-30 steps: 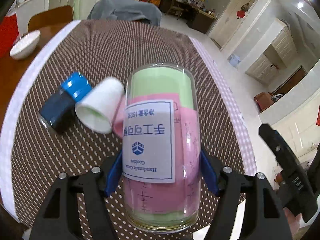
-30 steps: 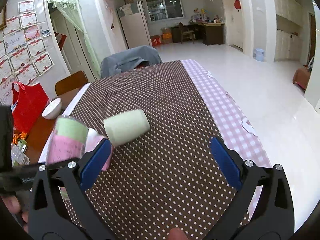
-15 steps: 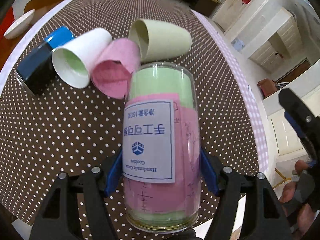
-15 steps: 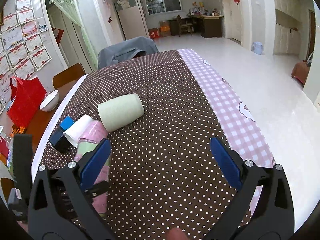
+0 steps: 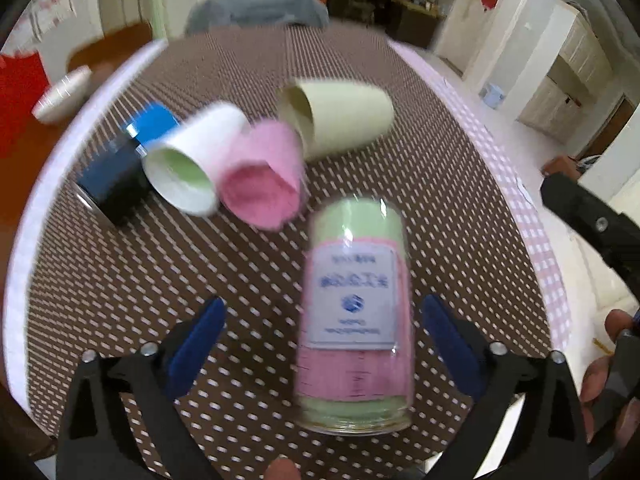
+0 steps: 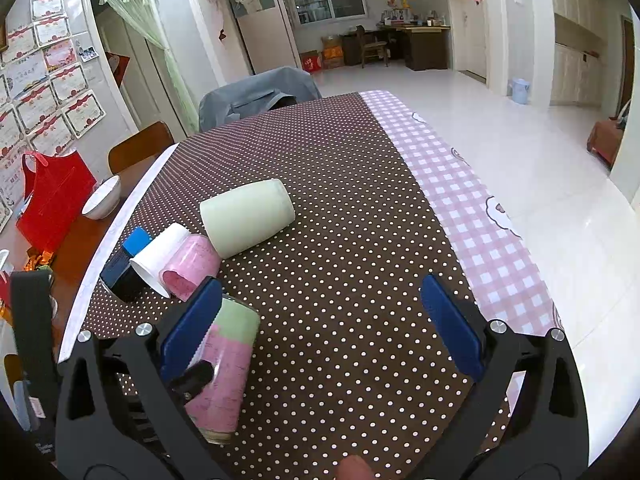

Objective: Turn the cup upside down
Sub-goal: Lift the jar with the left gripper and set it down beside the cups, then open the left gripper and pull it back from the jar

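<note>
A clear cup with pink and green paper inside and a white label (image 5: 354, 312) stands on the dotted tablecloth; it also shows in the right wrist view (image 6: 224, 376). My left gripper (image 5: 322, 344) is open, its jaws wide on either side of the cup and apart from it. My right gripper (image 6: 320, 328) is open and empty over the cloth, to the right of the cup. The left wrist view is blurred by motion.
Several cups lie on their sides behind: pale green (image 6: 246, 218), pink (image 6: 188, 266), white (image 6: 160, 258) and a dark blue one with a blue end (image 6: 126, 264). A white bowl (image 6: 102, 198) and red bag (image 6: 52, 200) sit at the left edge. The brown dotted cloth (image 6: 340, 240) has a pink checked border.
My left gripper has opened and let go of the labelled cup, which now stands on the cloth. The left camera has pulled back and tilted up. The right gripper has barely moved.
</note>
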Demonstrator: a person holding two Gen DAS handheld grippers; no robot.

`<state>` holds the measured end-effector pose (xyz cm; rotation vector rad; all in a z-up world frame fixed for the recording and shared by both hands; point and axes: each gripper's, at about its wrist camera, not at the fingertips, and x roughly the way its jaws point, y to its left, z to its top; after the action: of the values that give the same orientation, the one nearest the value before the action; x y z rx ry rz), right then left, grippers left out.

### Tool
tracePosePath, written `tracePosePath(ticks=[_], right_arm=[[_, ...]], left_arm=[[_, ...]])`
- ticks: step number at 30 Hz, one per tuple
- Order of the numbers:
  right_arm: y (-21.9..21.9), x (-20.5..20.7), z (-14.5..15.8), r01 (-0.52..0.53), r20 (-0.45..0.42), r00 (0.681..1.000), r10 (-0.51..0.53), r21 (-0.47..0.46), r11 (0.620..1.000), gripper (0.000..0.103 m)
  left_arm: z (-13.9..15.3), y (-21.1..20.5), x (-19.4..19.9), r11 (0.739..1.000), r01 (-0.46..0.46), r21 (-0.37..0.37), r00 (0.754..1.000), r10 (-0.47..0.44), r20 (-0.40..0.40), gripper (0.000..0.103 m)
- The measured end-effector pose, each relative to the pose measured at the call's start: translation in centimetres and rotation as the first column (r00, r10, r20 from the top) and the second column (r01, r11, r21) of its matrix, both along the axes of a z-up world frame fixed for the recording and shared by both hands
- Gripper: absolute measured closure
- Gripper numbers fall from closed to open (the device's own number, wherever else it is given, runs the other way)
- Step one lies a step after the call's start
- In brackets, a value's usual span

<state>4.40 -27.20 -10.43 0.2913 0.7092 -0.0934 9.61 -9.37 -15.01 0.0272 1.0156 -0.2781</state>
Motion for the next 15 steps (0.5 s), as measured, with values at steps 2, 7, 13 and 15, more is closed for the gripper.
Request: tracePosePath(ticks=[2, 7, 13, 15], right_arm=[[0.0, -0.1, 0.1, -0.001, 0.002, 1.0, 0.001, 0.002, 1.0, 0.006], [0.0, -0.3, 0.2, -0.003, 0.004, 1.0, 0.003, 0.018, 1.0, 0.006], [0.6, -0.4, 0.5, -0.017, 0.007, 1.0, 0.017, 0.026, 1.0, 0.006], [0.8, -0.4, 0.6, -0.022, 0.009, 1.0, 0.022, 0.026, 0.999, 0.006]], left_arm=[[1.0, 0.4, -0.6, 1.0, -0.018, 0.025, 0.996, 0.015, 0.087, 0.004], [3.0, 2.1, -1.7, 0.998, -0.042, 0.039, 0.975, 0.033, 0.218, 0.004], [4.9, 3.9, -2.3, 0.995, -0.083, 0.056, 0.957, 0.064, 0.283, 0.004], [5.2, 4.5, -2.5, 0.993, -0.102, 0.053, 0.952, 0.083, 0.293, 0.004]])
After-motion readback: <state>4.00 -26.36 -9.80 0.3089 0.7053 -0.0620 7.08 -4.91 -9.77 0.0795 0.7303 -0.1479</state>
